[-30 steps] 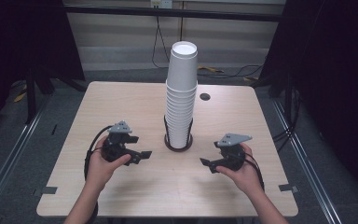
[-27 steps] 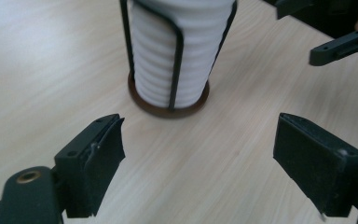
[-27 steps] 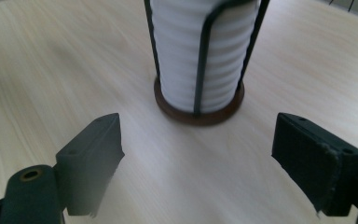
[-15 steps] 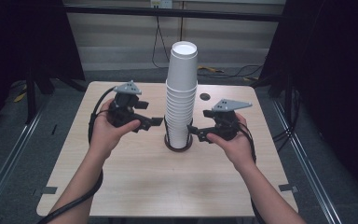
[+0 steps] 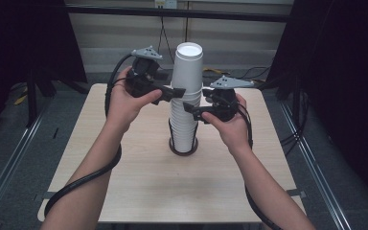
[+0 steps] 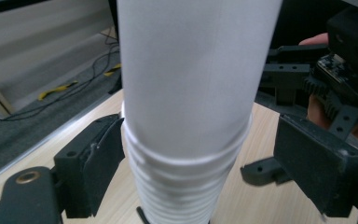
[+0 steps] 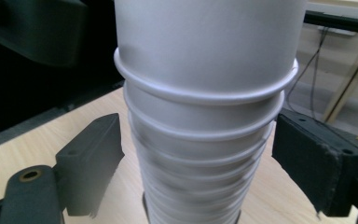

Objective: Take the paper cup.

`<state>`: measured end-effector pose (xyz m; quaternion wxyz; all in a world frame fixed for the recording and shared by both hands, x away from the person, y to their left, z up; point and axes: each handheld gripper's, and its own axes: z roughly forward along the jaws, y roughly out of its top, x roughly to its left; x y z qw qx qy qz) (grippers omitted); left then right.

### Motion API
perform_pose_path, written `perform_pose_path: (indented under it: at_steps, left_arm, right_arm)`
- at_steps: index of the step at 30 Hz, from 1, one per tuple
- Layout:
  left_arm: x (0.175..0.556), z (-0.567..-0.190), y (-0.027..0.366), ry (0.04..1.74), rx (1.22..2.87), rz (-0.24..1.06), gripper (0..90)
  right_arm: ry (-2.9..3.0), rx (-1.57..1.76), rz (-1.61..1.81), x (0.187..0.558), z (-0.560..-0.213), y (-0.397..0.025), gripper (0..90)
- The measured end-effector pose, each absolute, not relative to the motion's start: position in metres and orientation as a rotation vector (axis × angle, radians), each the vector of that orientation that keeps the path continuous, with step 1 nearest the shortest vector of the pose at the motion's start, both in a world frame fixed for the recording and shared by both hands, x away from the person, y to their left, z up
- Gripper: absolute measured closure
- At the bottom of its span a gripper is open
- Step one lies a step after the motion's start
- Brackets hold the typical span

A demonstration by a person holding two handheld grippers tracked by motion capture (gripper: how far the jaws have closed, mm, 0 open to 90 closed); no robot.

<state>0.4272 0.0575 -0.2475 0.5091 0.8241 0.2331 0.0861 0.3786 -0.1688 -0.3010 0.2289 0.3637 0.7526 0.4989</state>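
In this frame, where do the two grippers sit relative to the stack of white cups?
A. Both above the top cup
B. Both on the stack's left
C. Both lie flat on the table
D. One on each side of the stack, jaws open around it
D: the left gripper and right gripper flank the cup stack, with open jaws either side of it in both gripper views.

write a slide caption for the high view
Both hand-held tongs, left and right, open around a tall stack of white paper cups on a wooden table.

cup stack (image 5: 186, 103) blocking centre, table (image 5: 124, 182) edges free
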Motion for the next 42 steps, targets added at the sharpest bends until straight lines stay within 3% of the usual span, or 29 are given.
perform_pose_path:
  at_steps: [4,13,42]
  left_arm:
    - [0.434,-0.254,0.044,0.592,1.960,0.241,15.0]
    - [0.444,-0.265,0.028,0.608,1.918,0.224,4.2]
    - [0.442,-0.257,0.024,0.626,1.943,0.237,7.6]
  right_arm:
    - [2.062,1.008,1.391,0.379,-0.302,-0.168,15.7]
    - [2.060,1.007,1.410,0.381,-0.306,-0.168,16.1]
    - [2.021,1.014,1.398,0.384,-0.308,-0.164,14.8]
